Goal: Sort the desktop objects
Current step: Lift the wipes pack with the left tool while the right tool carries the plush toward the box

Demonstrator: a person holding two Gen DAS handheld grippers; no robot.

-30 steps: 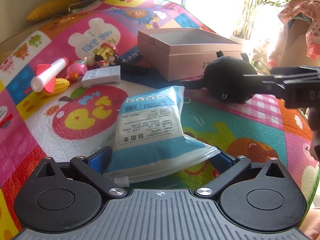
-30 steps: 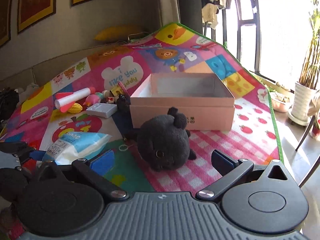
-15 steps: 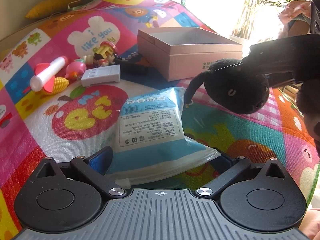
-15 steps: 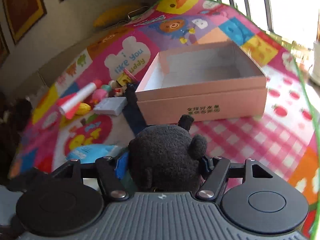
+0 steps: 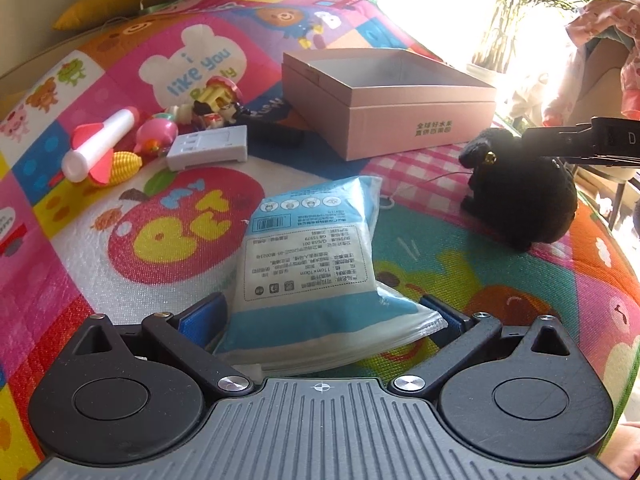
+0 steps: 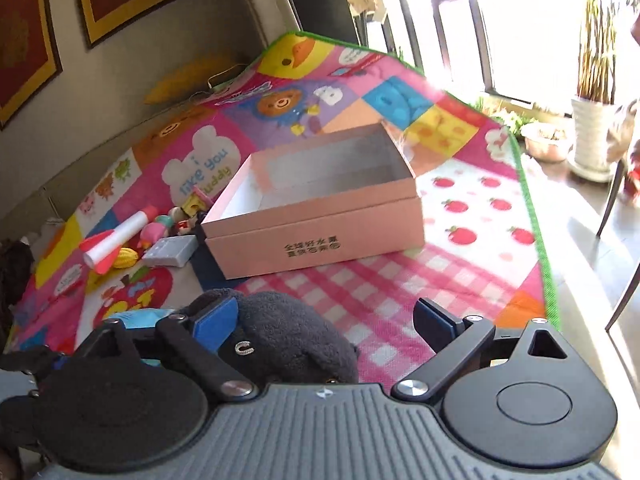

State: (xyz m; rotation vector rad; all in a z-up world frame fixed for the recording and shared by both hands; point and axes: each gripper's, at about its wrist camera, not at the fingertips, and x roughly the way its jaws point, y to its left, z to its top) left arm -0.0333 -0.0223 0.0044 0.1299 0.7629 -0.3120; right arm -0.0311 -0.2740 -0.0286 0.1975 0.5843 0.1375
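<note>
Two grippers are over a colourful play mat (image 5: 168, 248) that covers the desk. The left gripper (image 5: 320, 320) has its fingers on both sides of a blue and white plastic packet (image 5: 312, 264), which lies on the mat; whether the pads press on it I cannot tell. The right gripper (image 6: 320, 316) has just been opening its fingers, and they now stand wide apart: the black plush toy (image 6: 288, 336) lies between them, close to the left pad, while the right pad is clear of it. In the left wrist view the plush toy (image 5: 524, 196) sits on the mat, near the open pink box (image 5: 384, 100). Beside the box, on its left, lie a white and red toy rocket (image 5: 100, 148), a yellow corn toy (image 5: 124, 162), a small white case (image 5: 208, 148) and some little figures (image 5: 216, 104).
</note>
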